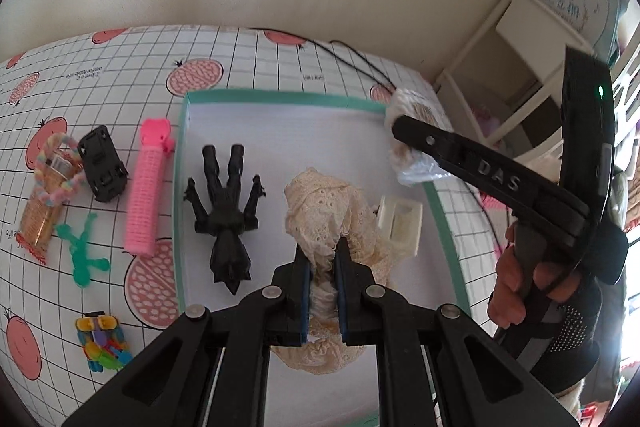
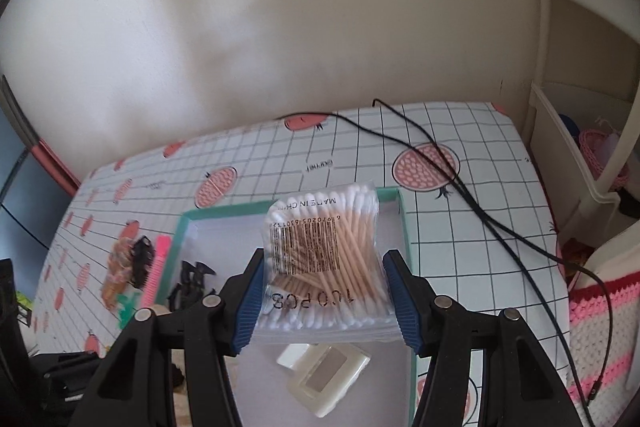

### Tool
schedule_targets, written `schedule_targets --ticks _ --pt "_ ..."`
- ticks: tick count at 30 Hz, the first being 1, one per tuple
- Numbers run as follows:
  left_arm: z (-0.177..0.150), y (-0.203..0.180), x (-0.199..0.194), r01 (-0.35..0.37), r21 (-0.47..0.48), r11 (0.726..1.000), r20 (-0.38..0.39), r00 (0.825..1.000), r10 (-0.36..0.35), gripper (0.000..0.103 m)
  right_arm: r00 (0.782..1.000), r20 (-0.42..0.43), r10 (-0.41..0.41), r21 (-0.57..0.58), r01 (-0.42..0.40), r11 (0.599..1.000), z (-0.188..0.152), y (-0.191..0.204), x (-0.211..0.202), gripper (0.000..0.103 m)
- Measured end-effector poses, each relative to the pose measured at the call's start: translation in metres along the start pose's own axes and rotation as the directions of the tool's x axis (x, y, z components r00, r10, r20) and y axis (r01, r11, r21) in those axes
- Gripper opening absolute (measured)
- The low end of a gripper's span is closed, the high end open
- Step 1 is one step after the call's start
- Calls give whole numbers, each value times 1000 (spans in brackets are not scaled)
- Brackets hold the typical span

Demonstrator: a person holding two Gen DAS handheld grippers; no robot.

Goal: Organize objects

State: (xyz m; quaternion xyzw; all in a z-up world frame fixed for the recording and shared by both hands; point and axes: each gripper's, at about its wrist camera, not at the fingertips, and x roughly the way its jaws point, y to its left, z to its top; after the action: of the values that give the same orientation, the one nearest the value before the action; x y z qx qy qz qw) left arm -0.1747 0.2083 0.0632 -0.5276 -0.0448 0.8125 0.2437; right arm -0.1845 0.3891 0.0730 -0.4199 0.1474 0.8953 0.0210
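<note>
Both hand-held grippers held things over the green-edged tray point(image 1: 181, 163) on the worktop point(image 1: 100, 67).

The left hand-held gripper point(image 1: 322, 281) was closed on a cream lace cloth point(image 1: 320, 203) inside the tray. The right hand-held gripper point(image 2: 326, 293) was closed on a bag of cotton swabs point(image 2: 324, 251) above the tray's far right corner. A black figure point(image 1: 226, 203) and a cream box point(image 1: 400, 223) lay in the tray. A pink roller point(image 1: 146, 187) lay just left of it.

The bag of cotton swabs point(image 2: 324, 259) reads "100 PCS", "MADE IN CH…" and a barcode, perhaps 6970205630132. The right gripper point(image 1: 404, 131) arm bears "DAS".
</note>
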Motion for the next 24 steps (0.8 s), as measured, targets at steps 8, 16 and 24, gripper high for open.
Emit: schedule_targets --ticks 8,16,24 --pt "-15 -1 21 -22 10 1000 -34 999 22 11 999 -39 -16 -2 16 1000 -5 5 20 60" --pt "-18 4 35 -45 -3 999 -67 997 45 11 995 -97 -40 12 41 999 -11 1 36 60" --pt "-26 11 41 -69 -10 998 -87 994 68 12 992 -121 -46 11 48 999 -15 -2 42 60"
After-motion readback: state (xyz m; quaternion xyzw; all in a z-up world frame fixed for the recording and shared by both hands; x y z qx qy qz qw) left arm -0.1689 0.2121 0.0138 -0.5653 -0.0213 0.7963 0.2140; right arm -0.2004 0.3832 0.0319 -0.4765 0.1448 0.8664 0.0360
